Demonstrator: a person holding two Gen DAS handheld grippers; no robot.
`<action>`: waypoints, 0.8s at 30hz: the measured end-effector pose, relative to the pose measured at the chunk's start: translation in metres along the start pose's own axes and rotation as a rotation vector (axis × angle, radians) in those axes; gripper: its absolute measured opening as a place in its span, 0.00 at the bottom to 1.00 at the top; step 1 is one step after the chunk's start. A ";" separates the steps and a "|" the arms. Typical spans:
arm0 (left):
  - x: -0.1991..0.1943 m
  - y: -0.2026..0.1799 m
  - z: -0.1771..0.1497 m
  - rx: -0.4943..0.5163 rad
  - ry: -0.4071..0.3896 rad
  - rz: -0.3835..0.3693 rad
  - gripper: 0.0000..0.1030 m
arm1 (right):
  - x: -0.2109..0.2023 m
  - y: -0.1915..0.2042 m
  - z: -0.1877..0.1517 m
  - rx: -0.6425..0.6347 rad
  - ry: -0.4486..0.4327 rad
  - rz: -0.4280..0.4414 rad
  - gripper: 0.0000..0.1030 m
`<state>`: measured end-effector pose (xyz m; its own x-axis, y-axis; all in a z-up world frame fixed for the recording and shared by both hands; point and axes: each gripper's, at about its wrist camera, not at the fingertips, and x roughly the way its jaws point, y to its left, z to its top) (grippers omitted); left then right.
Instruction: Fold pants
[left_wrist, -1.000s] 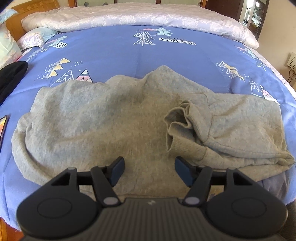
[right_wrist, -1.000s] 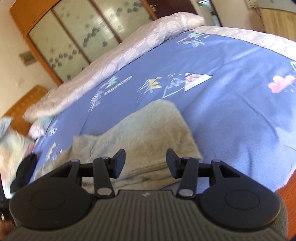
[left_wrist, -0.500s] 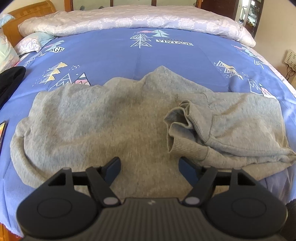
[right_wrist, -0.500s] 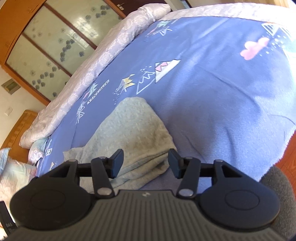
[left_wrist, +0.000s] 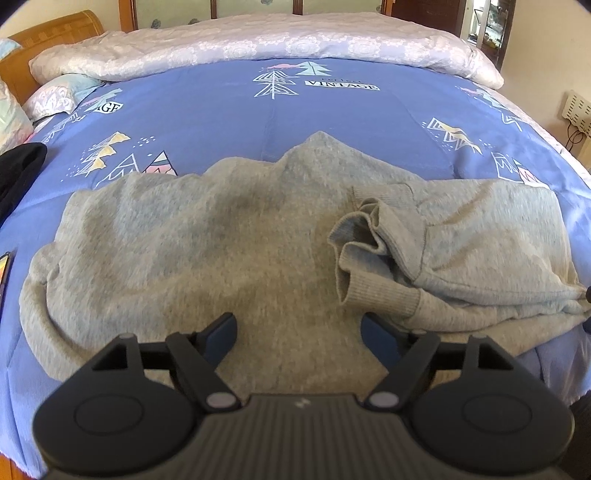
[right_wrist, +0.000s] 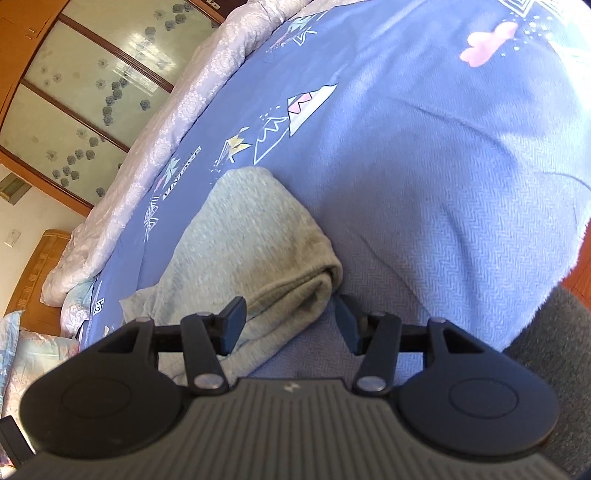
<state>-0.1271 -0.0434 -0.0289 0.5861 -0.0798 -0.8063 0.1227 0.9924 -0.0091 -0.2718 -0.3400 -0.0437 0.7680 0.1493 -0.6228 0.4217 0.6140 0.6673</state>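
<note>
A: Location of the grey pants (left_wrist: 229, 251)?
B: Spread on the blue bedspread (left_wrist: 332, 118), near its front edge. The cuffed leg ends (left_wrist: 369, 254) lie folded back on top of the pants, right of centre.
A: Left gripper (left_wrist: 299, 332) status?
B: Above the pants' near edge; jaws opening, nothing clamped between them.
A: Right gripper (right_wrist: 290, 325) status?
B: At the folded right end of the pants (right_wrist: 258, 251); jaws parted, fabric between them, pads not pressing it.
A: Other items?
B: A black garment (left_wrist: 18, 173) lies left of the pants.

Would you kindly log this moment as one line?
pants: half-folded on bed | left gripper: opening, empty | right gripper: open at fold
</note>
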 end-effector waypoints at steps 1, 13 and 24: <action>0.000 0.000 0.000 0.000 0.000 0.000 0.75 | 0.000 -0.001 0.000 0.004 0.001 0.002 0.55; 0.001 -0.003 0.000 0.016 0.005 0.015 0.76 | -0.002 -0.007 0.001 0.034 0.005 0.046 0.62; 0.002 -0.005 0.000 0.031 0.013 0.030 0.76 | 0.005 -0.003 0.003 0.004 0.000 0.062 0.62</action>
<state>-0.1268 -0.0481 -0.0303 0.5793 -0.0489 -0.8136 0.1300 0.9910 0.0330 -0.2677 -0.3438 -0.0476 0.7927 0.1869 -0.5803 0.3754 0.6003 0.7062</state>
